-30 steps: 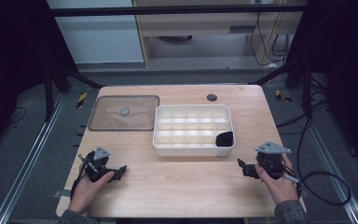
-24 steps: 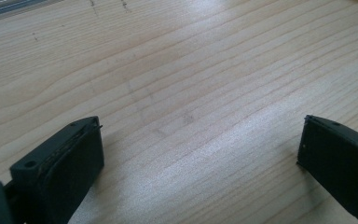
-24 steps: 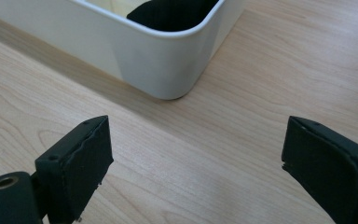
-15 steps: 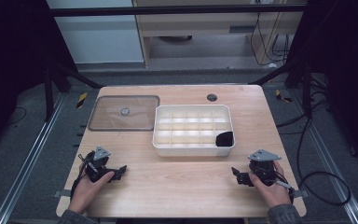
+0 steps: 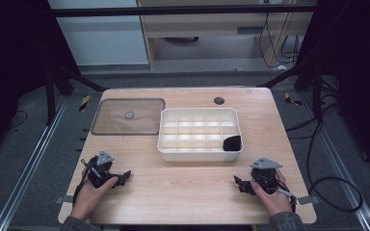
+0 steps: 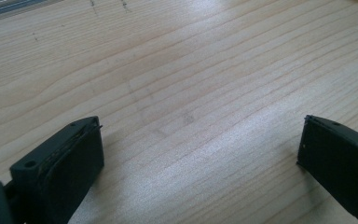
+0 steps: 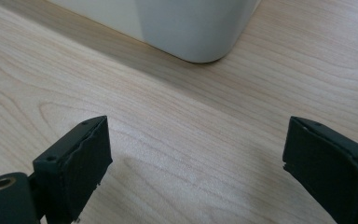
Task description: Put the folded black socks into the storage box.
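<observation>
A white divided tray sits mid-table, with a black object in its near right compartment. My left gripper rests on the wood near the front left, held by a hand. Its jaws stand wide open over bare wood, with nothing between them. My right gripper is near the front right, in front of the tray's near right corner. It is also open and empty, and the tray's rounded white corner lies a short way ahead of it.
A clear flat lid with a small knob lies left of the tray. A dark round hole marks the table's far side. Bare wood runs along the front between the two grippers. Cables trail off the table's right edge.
The right gripper has moved toward the table's front edge and a little to the left. The left gripper has stayed in place.
</observation>
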Demonstrator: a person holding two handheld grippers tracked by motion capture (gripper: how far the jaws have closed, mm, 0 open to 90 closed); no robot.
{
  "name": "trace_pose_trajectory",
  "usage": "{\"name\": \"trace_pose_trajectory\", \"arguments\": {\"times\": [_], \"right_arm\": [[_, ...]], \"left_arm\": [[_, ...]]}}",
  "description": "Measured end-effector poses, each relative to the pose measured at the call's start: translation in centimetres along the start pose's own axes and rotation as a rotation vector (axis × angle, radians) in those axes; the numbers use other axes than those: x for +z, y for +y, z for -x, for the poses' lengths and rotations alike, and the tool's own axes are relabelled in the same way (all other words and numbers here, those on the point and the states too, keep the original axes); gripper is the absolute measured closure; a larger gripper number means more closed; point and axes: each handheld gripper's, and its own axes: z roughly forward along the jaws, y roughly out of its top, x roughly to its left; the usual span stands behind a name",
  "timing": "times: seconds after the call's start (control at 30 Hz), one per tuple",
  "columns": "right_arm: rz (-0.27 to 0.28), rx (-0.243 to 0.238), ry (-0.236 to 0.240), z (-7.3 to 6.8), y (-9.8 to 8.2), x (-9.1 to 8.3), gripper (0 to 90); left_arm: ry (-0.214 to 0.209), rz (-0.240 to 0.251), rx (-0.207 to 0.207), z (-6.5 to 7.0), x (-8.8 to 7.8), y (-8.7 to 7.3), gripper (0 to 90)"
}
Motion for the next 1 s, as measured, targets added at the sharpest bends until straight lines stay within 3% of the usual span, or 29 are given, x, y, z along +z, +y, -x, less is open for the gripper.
{"name": "trace_pose_trajectory", "arguments": {"times": [0.6, 1.0], "right_arm": [[-0.011, 0.043, -0.046, 0.2, 0.3, 1.7, 7.0], [-0.023, 0.025, -0.038, -0.2, 0.3, 1.8, 4.7]], "left_arm": [[0.0, 0.0, 0.0, 0.0, 0.0, 0.0, 0.0], [0.0, 0.0, 0.0, 0.0, 0.0, 0.0, 0.0]]}}
